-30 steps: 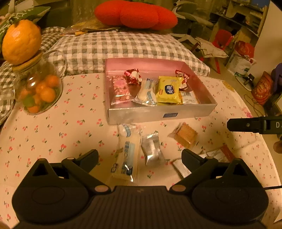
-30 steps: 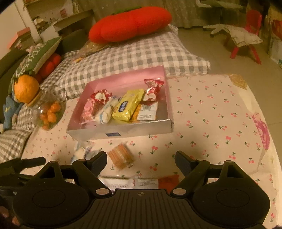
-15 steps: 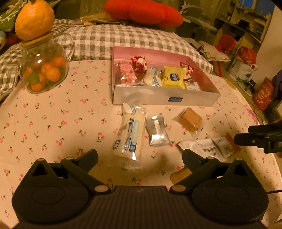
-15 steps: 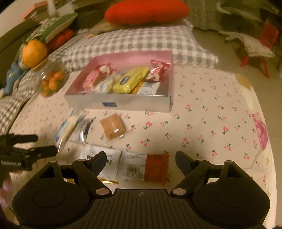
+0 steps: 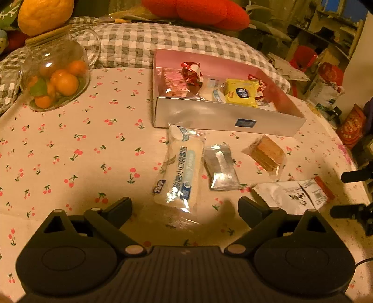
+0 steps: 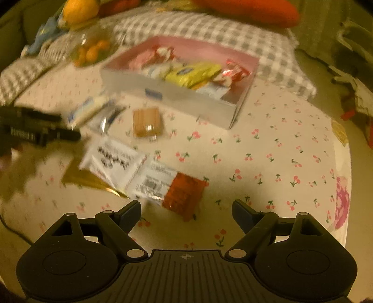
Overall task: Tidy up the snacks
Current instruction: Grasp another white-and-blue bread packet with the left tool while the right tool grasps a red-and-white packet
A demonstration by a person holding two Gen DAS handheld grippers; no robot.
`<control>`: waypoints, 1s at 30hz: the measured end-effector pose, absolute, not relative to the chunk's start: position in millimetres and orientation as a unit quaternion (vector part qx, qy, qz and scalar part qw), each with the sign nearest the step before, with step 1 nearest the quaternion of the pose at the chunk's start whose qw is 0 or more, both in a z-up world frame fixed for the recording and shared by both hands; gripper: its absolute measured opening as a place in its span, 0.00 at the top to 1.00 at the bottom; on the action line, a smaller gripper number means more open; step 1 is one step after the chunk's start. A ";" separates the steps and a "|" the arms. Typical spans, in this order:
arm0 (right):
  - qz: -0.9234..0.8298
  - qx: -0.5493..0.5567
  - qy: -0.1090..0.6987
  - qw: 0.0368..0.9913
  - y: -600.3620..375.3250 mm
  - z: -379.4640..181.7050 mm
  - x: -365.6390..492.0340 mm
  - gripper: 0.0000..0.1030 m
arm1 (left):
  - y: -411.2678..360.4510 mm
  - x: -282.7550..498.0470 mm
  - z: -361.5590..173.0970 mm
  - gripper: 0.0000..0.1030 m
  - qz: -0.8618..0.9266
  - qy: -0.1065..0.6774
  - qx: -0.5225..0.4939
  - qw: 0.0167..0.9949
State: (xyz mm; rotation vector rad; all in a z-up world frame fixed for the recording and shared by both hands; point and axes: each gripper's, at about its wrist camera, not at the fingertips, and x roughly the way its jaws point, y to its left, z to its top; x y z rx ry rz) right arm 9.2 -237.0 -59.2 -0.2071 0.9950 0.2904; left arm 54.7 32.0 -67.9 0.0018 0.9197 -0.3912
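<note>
A pink-lined silver box (image 5: 223,116) (image 6: 186,98) holds several wrapped snacks, among them a yellow pack (image 5: 242,94). Loose on the cherry-print tablecloth lie a long white-blue pack (image 5: 179,170), a silver pouch (image 5: 221,166), a brown wafer pack (image 5: 265,155) (image 6: 146,123) and a white-and-red pack (image 5: 293,195) (image 6: 149,177). My left gripper (image 5: 185,207) is open and empty, just short of the white-blue pack. My right gripper (image 6: 186,211) is open and empty, just short of the white-and-red pack's red end.
A glass jar of small oranges (image 5: 56,79) with a big orange on its lid stands at the left. A grey checked cushion (image 5: 149,42) and a red pillow (image 5: 198,11) lie behind the box. The table's round edge (image 6: 345,186) drops off at the right.
Both grippers have dropped lower and closer to the loose snacks in front of the box. Both stay open and empty. The right view is blurred by motion.
</note>
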 end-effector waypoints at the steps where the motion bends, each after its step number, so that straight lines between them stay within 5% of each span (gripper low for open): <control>1: 0.138 -0.110 0.477 0.861 -235.6 -62.9 10.4 0.15 | 31.8 55.5 -68.2 0.07 -0.186 0.440 0.003 0.879; 16: 0.119 -0.071 0.472 0.871 -238.6 -76.0 50.3 0.11 | 30.3 69.4 -69.2 0.27 -0.160 0.426 0.021 0.890; 30: 0.061 -0.014 0.456 0.888 -244.6 -79.3 67.2 0.11 | 36.6 78.4 -69.8 0.32 -0.111 0.421 0.036 0.899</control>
